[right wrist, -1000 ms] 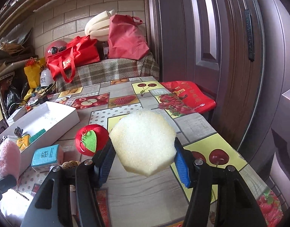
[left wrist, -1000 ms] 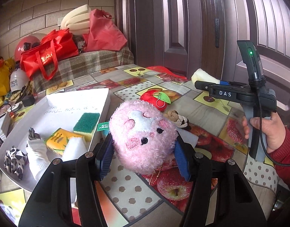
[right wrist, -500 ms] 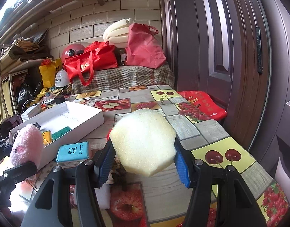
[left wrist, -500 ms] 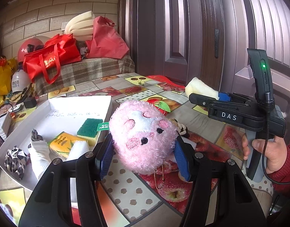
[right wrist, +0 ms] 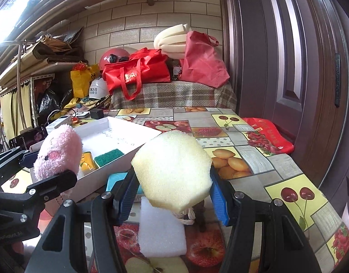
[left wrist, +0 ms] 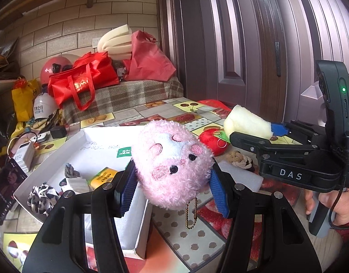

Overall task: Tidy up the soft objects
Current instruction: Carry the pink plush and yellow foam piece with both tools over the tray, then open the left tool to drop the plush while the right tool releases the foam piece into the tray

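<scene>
A fluffy pink plush toy [left wrist: 172, 163] with a gold bead chain is clamped in my left gripper [left wrist: 173, 185], above the near right corner of the white box [left wrist: 99, 145]. My right gripper [right wrist: 172, 192] is shut on a pale yellow foam sponge [right wrist: 172, 168], held above the table to the right of the box. From the left wrist view the right gripper [left wrist: 254, 132] shows at the right with the foam sponge [left wrist: 247, 122] in it. In the right wrist view the left gripper [right wrist: 47, 166] shows at the left with the plush toy [right wrist: 58, 150].
The box holds a green scouring sponge [right wrist: 108, 157], a yellow pack [left wrist: 102, 177], a white cloth [left wrist: 75, 183] and a black-and-white scrunchie [left wrist: 41, 195]. On the fruit-print table lie a red apple plush [left wrist: 212, 140], a knotted rope [left wrist: 239, 160], a white foam block [right wrist: 161, 232] and a blue pack [right wrist: 114, 180].
My right gripper has swung left with the sponge, closer to the box and the left gripper. My left gripper carried the plush slightly toward the box's near corner.
</scene>
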